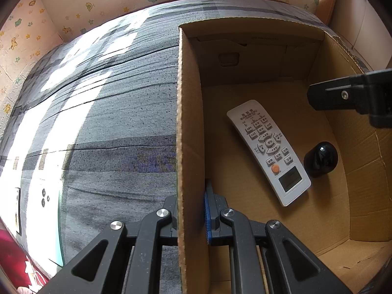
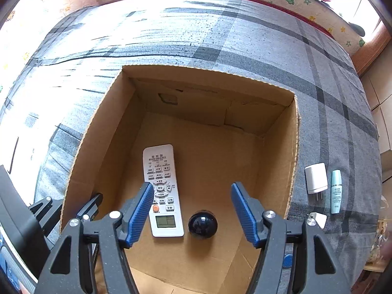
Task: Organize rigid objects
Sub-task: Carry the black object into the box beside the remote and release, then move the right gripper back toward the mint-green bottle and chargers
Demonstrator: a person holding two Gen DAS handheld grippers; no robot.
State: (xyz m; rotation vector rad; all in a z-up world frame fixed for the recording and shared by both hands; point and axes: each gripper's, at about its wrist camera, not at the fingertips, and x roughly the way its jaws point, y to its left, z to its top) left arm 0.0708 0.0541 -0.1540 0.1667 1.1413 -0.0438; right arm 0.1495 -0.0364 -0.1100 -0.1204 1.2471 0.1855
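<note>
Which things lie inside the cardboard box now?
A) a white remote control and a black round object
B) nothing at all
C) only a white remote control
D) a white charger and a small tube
A: the white remote control and the black round object both lie on the floor of the cardboard box, side by side.

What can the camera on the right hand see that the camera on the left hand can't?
Only the right wrist view shows the things waiting outside the box on the bedspread: a white charger, a smaller white plug and a pale blue tube.

Only the left wrist view shows, up close, the left tongs pinching the cardboard box wall.

Both show the box, with the white remote and the black ball-shaped thing lying inside, and the open right tongs above them.
</note>
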